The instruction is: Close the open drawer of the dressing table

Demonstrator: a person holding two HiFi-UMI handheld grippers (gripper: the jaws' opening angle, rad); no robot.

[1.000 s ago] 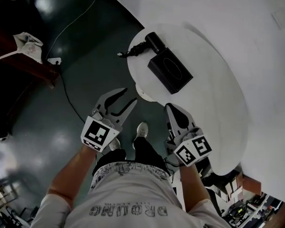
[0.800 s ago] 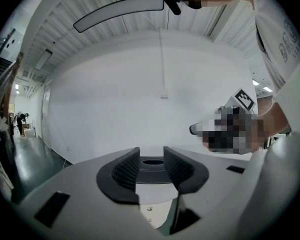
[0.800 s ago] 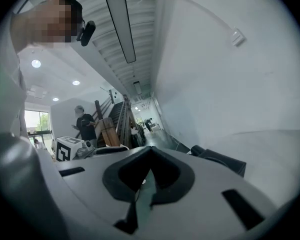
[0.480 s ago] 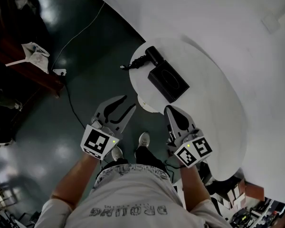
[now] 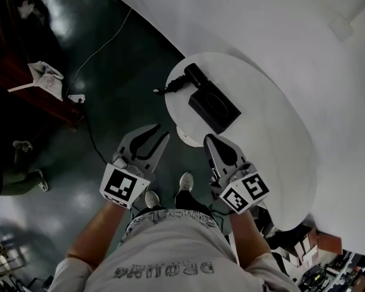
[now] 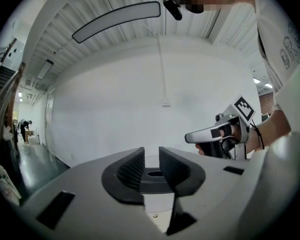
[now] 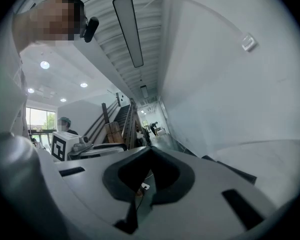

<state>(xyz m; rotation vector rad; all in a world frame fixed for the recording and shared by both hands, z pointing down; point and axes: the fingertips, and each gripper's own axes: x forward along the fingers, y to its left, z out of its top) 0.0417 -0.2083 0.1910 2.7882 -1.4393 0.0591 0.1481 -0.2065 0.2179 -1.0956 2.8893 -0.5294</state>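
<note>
The dressing table [image 5: 274, 145] is a white round top seen from above, against a white wall. On it lie a black box [image 5: 214, 107] and a black hair dryer [image 5: 191, 76]. No open drawer shows plainly; a white rounded part [image 5: 185, 132] juts out under the table's near edge. My left gripper [image 5: 160, 131] [image 6: 151, 155] hangs over the dark floor, left of the table. Its jaws have just been closing; a narrow gap remains and nothing is between them. My right gripper [image 5: 208, 139] [image 7: 149, 150] is at the table's near edge, its jaws together and empty.
A thin cable [image 5: 97, 53] runs across the dark floor [image 5: 121, 84]. A white cloth [image 5: 45, 78] lies on dark furniture at the left. The person's shoes [image 5: 184, 182] stand just before the table. Boxes [image 5: 301, 245] sit at the lower right.
The left gripper's jaws have narrowed from wide apart to a slim gap. Both grippers have risen a little, and the right one now reaches nearer the table's edge.
</note>
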